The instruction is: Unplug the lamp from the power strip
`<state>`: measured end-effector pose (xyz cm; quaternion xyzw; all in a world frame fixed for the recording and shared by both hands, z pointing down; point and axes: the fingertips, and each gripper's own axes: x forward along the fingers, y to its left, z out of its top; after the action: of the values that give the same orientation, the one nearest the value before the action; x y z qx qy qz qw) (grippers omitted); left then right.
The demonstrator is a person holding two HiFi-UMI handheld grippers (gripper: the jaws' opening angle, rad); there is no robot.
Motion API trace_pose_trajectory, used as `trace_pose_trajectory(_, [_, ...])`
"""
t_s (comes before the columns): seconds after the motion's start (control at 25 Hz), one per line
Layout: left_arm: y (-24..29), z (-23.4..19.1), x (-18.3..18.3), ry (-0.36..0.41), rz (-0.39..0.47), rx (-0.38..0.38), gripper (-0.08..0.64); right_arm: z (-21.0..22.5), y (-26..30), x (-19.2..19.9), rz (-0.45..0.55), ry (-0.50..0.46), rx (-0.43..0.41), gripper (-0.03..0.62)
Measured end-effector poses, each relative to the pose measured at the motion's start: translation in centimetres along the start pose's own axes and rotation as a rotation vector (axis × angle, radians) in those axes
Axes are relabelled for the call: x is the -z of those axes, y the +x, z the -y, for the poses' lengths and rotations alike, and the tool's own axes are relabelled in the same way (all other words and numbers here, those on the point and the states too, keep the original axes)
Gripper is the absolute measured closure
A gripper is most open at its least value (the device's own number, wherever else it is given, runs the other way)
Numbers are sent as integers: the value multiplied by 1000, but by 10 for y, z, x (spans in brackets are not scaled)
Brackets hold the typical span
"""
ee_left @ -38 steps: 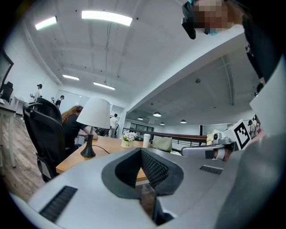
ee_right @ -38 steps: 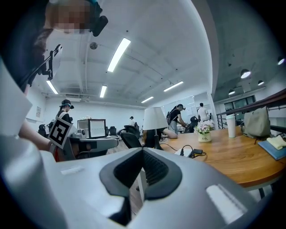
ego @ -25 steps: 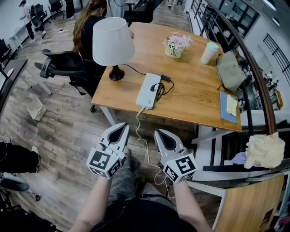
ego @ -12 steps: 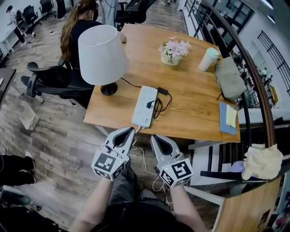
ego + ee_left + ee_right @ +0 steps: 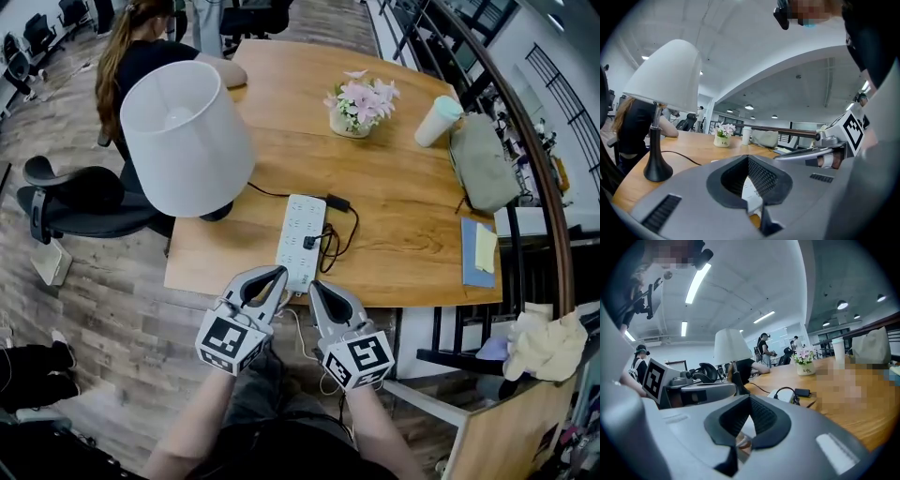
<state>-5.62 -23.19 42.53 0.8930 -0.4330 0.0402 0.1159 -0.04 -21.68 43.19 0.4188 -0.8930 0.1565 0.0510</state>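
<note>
A lamp [image 5: 183,136] with a white shade stands at the left of the wooden table [image 5: 403,225]. Its black cord runs to a white power strip [image 5: 300,230], where a black plug [image 5: 309,243] sits in a socket. A second black adapter [image 5: 336,202] lies by the strip's far end. Both grippers hover at the table's front edge, just short of the strip. My left gripper [image 5: 280,273] is shut and holds nothing. So is my right gripper [image 5: 314,285]. In the left gripper view the lamp [image 5: 665,77] rises left of the shut tips [image 5: 748,157]. The right gripper view shows the strip [image 5: 780,394] beyond its tips [image 5: 750,397].
On the far side of the table are a flower pot [image 5: 359,101], a cup [image 5: 437,120], a grey bag [image 5: 483,164] and a blue notebook [image 5: 478,250]. A person [image 5: 141,61] sits at the table's left on an office chair [image 5: 75,192]. The strip's white cord [image 5: 300,323] hangs down the table front.
Both grippers have come forward from over the floor to the table's front edge, near the power strip. They have stayed shut throughout.
</note>
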Motion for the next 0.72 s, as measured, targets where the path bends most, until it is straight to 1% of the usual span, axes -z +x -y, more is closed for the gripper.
trace_pose_trajectory(0.16, [18,-12,10,20,-30,33,563,12,21,4,-28,22,32,584])
trace_pose_trajectory(0.28, [28,-17,13,29,-59,55,563,19,33,8,-56,49,80,584])
trace_pose_trajectory(0.4, [39,-24,23,47,-115,62,563,30,43,16,-99,82,149,583])
trace_pose_trajectory(0.52, [50,-31,34,82,-180,71,563,43,49,21,-134,110,214,583])
trace_pose_trajectory(0.6, [56,-34,41,112,-220,79,563,49,54,23,-155,129,233,581])
trace_pose_trajectory(0.64, [58,-35,44,124,-240,83,563,50,57,24,-166,144,230,545])
trace_pose_trajectory(0.68, [60,-37,48,132,-261,87,563,51,61,26,-177,162,227,492])
trace_pose_trajectory(0.72, [62,-38,51,135,-282,93,563,52,64,27,-186,176,228,491])
